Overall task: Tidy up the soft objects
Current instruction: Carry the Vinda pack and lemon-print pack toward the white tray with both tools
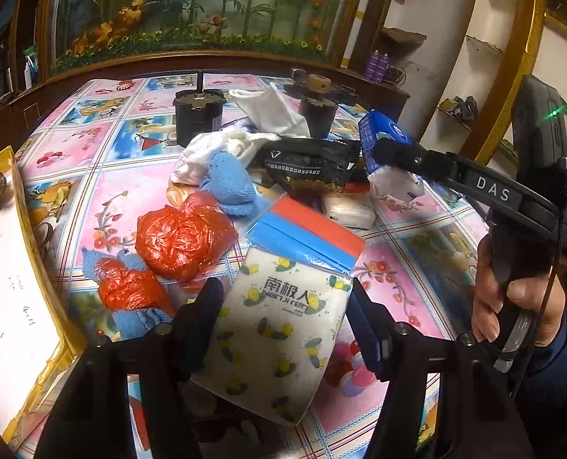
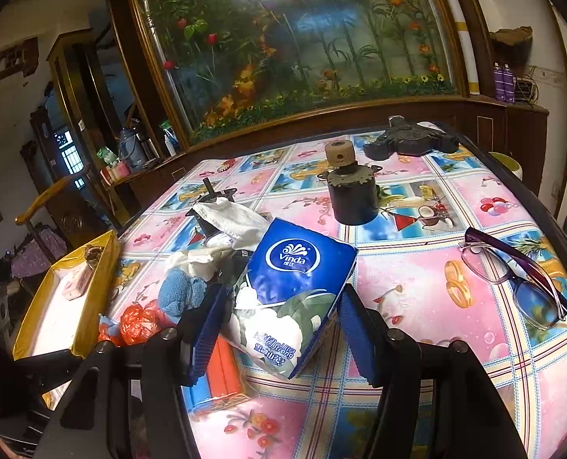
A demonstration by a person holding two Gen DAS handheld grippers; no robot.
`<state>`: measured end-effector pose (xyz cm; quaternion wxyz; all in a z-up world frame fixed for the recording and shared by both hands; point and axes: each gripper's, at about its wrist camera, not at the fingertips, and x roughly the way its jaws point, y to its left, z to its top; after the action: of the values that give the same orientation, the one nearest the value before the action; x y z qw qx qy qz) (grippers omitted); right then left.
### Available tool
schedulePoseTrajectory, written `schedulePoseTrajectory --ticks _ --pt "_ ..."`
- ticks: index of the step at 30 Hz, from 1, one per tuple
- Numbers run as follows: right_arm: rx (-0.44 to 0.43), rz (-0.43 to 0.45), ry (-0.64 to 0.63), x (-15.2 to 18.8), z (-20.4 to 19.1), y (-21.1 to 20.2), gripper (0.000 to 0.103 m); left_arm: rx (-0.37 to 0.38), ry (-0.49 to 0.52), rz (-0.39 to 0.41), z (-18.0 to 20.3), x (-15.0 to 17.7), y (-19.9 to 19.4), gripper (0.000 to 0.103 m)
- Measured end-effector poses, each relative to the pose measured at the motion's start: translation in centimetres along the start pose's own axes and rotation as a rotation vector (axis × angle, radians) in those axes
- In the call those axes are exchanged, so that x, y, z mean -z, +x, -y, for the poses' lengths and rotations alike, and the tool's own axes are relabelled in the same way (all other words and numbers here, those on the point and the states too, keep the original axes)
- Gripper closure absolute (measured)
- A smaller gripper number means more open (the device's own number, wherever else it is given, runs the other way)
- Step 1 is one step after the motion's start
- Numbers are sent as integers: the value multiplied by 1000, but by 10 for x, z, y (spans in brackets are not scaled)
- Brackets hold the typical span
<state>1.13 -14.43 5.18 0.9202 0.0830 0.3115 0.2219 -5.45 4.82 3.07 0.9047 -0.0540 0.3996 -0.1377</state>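
In the left wrist view my left gripper is shut on a white bee-print packet with a blue and orange top, held above the table. My right gripper is shut on a blue Vinda tissue pack, lifted clear of the tablecloth. From the left wrist view that right gripper hangs over the pile with the tissue pack in it. Below lie two crumpled red plastic bags, a blue knitted cloth, white cloths and a black packet.
A yellow box with a white inside stands at the table's left edge. Two dark cylinders stand farther back, and a black object lies at the far edge. Purple glasses lie on the right. A fish-tank cabinet rises behind the table.
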Motion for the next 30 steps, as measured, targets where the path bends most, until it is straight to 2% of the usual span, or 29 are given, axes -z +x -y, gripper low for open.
schedulePoseTrajectory --ticks 6,21,30 --pt "-2 -4 0 0 0 1 39 10 -6 3 0 0 0 39" --pt "-4 17 9 0 -1 -4 39 -27 -15 47 -2 2 -8 39" --pt "-47 -14 4 2 -7 -3 39 -56 -40 34 -6 2 -6 39"
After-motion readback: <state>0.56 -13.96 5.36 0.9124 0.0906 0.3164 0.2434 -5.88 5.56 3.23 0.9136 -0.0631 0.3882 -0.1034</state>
